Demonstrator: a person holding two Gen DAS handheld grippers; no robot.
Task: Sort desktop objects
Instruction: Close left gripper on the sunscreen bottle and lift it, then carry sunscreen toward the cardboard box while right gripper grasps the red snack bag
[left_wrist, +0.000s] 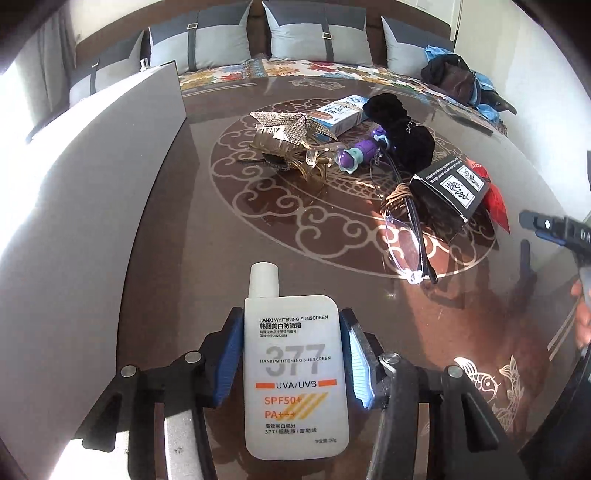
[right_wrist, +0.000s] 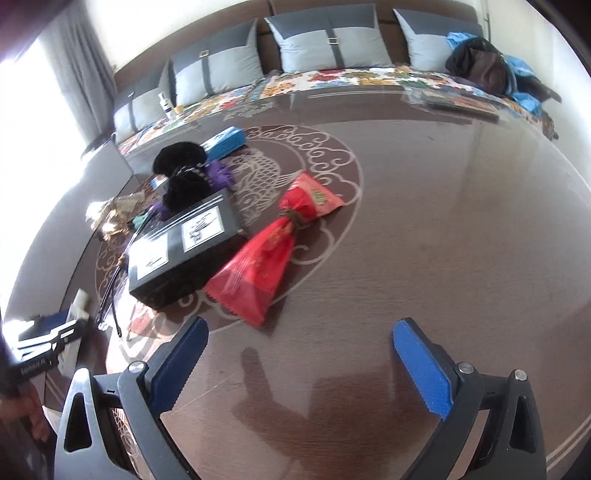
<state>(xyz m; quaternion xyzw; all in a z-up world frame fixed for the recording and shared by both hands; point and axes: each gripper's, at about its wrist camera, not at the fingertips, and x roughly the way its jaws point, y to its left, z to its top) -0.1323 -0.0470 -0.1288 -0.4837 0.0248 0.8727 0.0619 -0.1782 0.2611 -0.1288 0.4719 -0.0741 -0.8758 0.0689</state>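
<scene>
L gripper (left_wrist: 295, 354) is clenched on the white sunscreen bottle (left_wrist: 295, 373), blue pads against both its sides, cap pointing fwd, held over the dark patterned table (left_wrist: 177, 236). R gripper (right_wrist: 299, 354) is spread wide w/ nothing between the pads, hanging over bare tabletop nr the table's front.

Left wrist view only — label side of the bottle, a rhinestone hair clip (left_wrist: 291, 127), clear glasses (left_wrist: 404, 236) lying nr the black box (left_wrist: 448, 186), a purple toy (left_wrist: 364, 151), a grey panel (left_wrist: 92, 177) along the table's left.

Right wrist view only — the whole red snack packet (right_wrist: 273, 251), knotted in the middle, touching the black box's right side; in the left view just a red sliver shows behind the box. Blue-white carton (left_wrist: 345, 110) and black cloth pouch (left_wrist: 402, 129) appear in both, mid-table. Sofa cushions (right_wrist: 325, 40) behind.
</scene>
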